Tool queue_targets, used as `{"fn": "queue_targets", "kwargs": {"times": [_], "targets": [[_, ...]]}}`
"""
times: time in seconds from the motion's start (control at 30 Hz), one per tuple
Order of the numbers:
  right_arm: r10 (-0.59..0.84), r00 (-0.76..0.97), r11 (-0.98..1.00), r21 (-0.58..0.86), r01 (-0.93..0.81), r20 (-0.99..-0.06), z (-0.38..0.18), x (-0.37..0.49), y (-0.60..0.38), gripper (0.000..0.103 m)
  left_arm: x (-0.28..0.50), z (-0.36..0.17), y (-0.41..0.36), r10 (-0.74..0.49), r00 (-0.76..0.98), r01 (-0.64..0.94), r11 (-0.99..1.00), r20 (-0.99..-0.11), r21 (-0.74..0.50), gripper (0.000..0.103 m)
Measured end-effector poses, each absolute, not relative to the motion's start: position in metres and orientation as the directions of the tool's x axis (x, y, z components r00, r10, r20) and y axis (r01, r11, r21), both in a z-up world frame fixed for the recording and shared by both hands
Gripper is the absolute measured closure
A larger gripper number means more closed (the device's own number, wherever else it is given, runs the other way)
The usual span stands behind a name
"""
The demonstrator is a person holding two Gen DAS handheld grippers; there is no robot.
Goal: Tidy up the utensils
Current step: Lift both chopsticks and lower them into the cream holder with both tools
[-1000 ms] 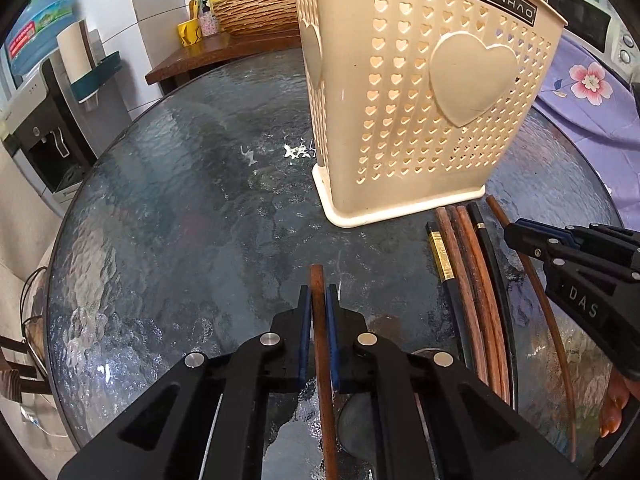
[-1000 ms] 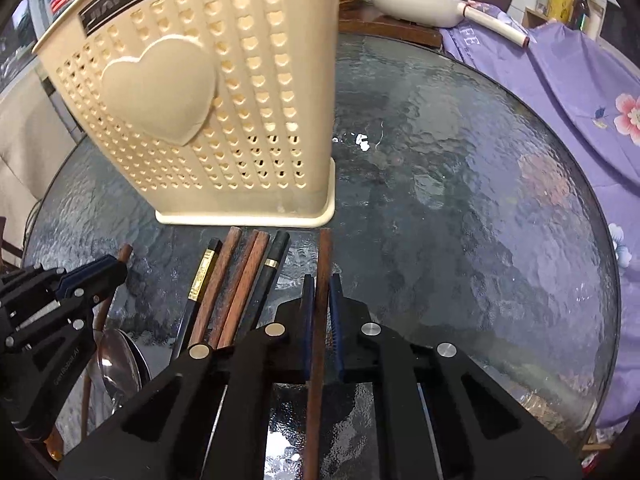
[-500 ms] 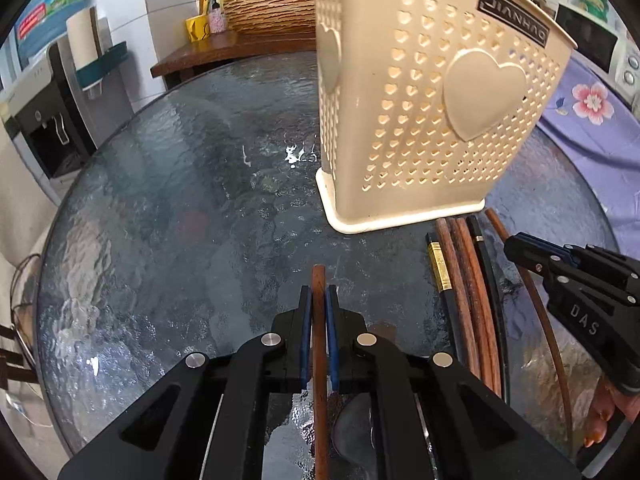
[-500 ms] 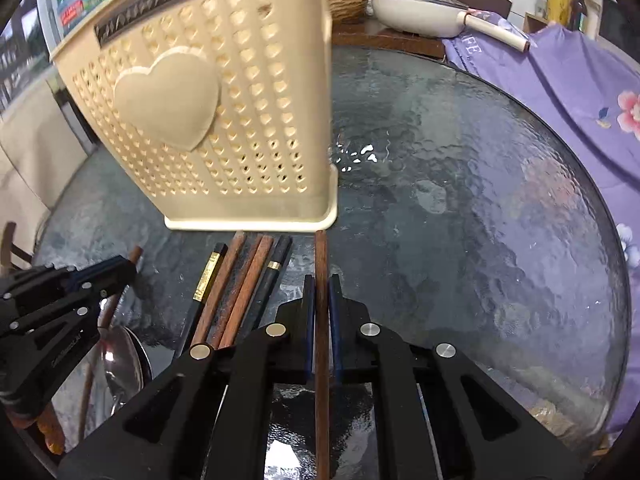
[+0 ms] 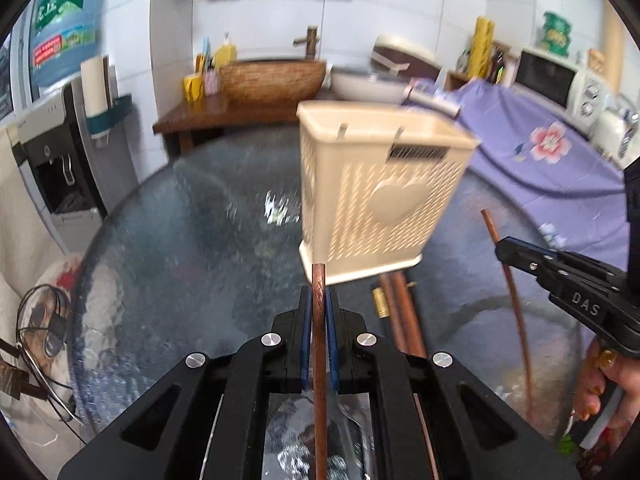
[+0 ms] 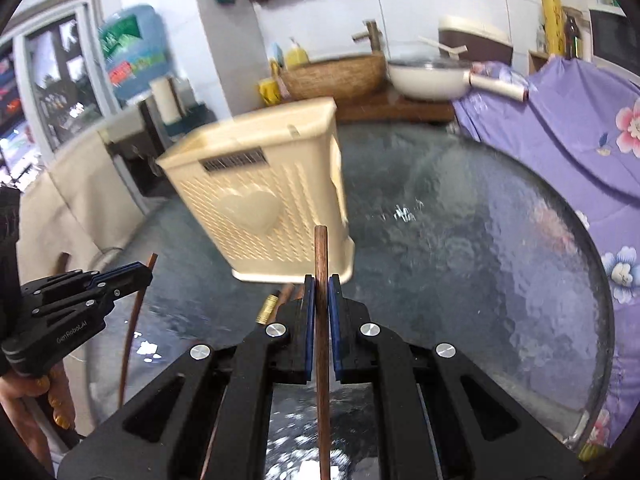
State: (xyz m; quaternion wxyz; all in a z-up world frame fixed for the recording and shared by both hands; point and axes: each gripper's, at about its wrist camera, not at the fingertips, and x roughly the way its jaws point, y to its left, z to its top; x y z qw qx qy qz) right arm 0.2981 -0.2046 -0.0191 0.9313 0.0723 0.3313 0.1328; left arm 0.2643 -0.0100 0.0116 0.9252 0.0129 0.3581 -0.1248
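My left gripper (image 5: 319, 300) is shut on a brown wooden stick-like utensil handle (image 5: 319, 344) held above the round glass table (image 5: 180, 240). My right gripper (image 6: 321, 288) is shut on another brown wooden handle (image 6: 321, 320); it also shows at the right of the left wrist view (image 5: 560, 280). The cream perforated utensil basket (image 5: 376, 196) with a heart stands upright ahead of both grippers, and shows in the right wrist view (image 6: 264, 196). Several chopsticks (image 5: 400, 316) lie on the glass in front of the basket.
A purple flowered cloth (image 6: 560, 132) covers the surface to the right. A wooden side table with a wicker basket (image 5: 272, 76) and a white pan (image 6: 428, 76) stands behind. A water dispenser (image 5: 52, 128) is at the left. A microwave (image 5: 552, 76) is at the far right.
Both grippers have risen and tilted up with their wooden handles. The basket now looks farther and lower, its open top in sight. The views are motion-blurred.
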Motion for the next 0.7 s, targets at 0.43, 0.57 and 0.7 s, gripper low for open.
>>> {"fn": "queue_targets", "kwargs": {"times": [0.43,0.57,0.7], "targets": [[0.433,0.795,0.901,0.205,-0.381,-0.425,0.06,0.233,-0.209,0.095,0.207,0.08,0.001,-0.317,0.797,0.313,0.945,-0.514,-0.097,0.096],[0.447,0.792,0.894,0.209,-0.396,-0.415,0.068,0.229,-0.209,0.095,0.203,0.089,0.0,-0.334,0.803,0.329,0.939,-0.494,-0.1,0.096],[0.452,0.791,0.892,0.202,-0.404,-0.411,0.073,0.228,-0.209,0.095,0.197,0.098,-0.001,-0.328,0.813,0.332,0.94,-0.482,-0.079,0.096]]}}
